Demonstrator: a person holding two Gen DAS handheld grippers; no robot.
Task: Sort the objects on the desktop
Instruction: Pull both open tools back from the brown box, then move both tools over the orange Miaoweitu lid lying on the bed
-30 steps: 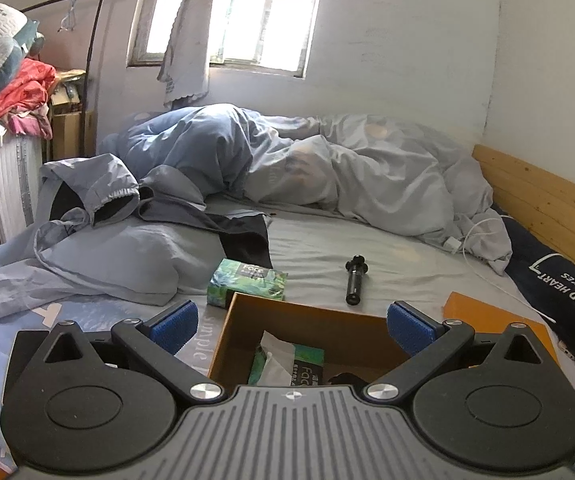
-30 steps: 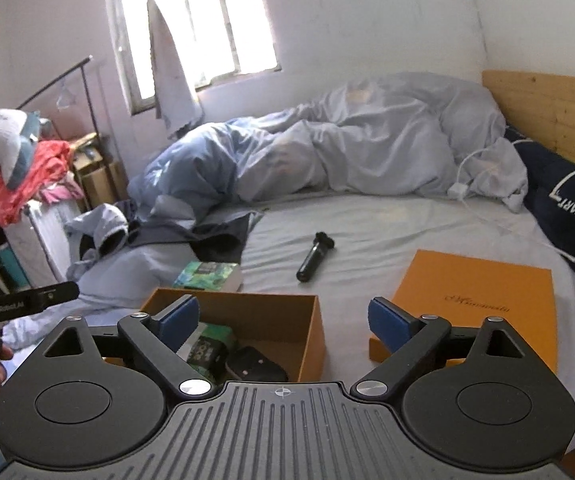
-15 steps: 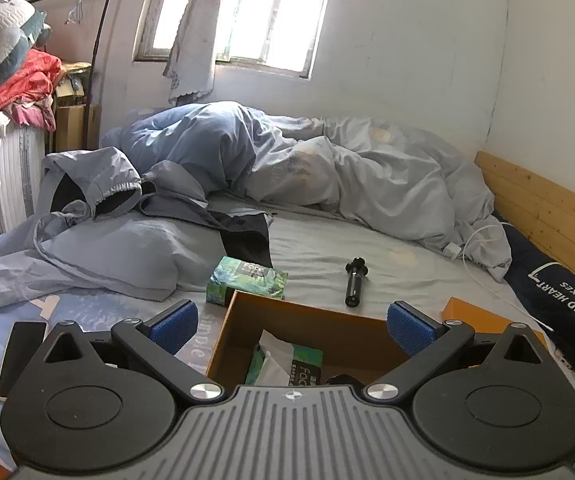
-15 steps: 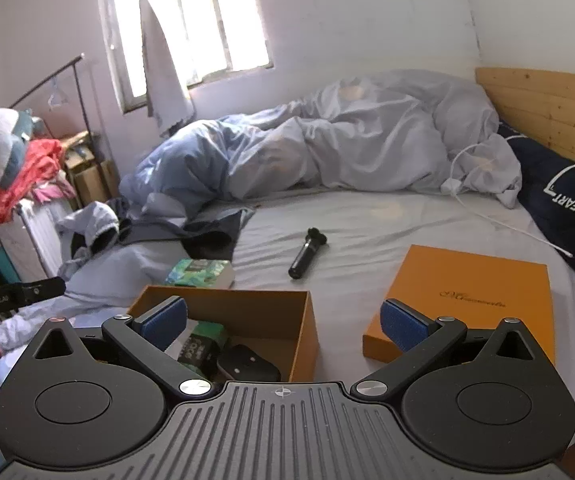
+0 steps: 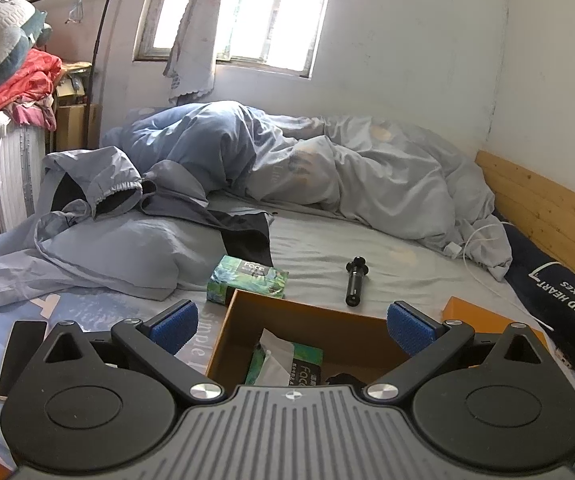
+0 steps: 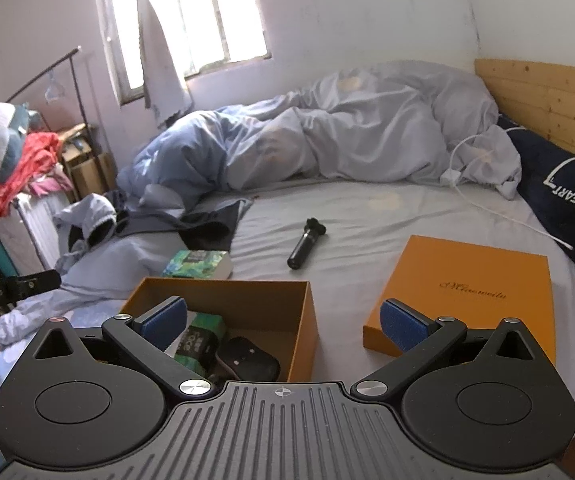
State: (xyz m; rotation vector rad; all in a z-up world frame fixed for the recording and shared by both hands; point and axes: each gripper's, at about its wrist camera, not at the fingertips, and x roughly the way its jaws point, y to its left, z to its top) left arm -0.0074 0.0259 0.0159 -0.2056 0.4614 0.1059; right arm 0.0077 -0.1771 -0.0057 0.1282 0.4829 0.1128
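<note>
Two hand-held grippers hovered above an unmade bed (image 6: 387, 216), each seen from its own camera. The left gripper (image 5: 291, 322) had its blue-padded fingers spread wide with nothing between them. The right gripper (image 6: 283, 318) was spread wide too, and empty.

An open orange box (image 6: 303, 320) sat on the sheet close below both grippers. Inside it lay a green tissue pack (image 5: 287, 364) and a dark flat object (image 6: 249, 362). A second green tissue pack (image 5: 247, 278) lay on the sheet just behind the box. A black flashlight (image 6: 305, 242) lay on the sheet further back, apart from the box. The orange lid (image 6: 467, 292) lay flat to the right of the box. A phone (image 5: 21, 354) lay on the bedding at the left edge. A rumpled grey duvet (image 5: 347, 176) was heaped along the far side.
</note>
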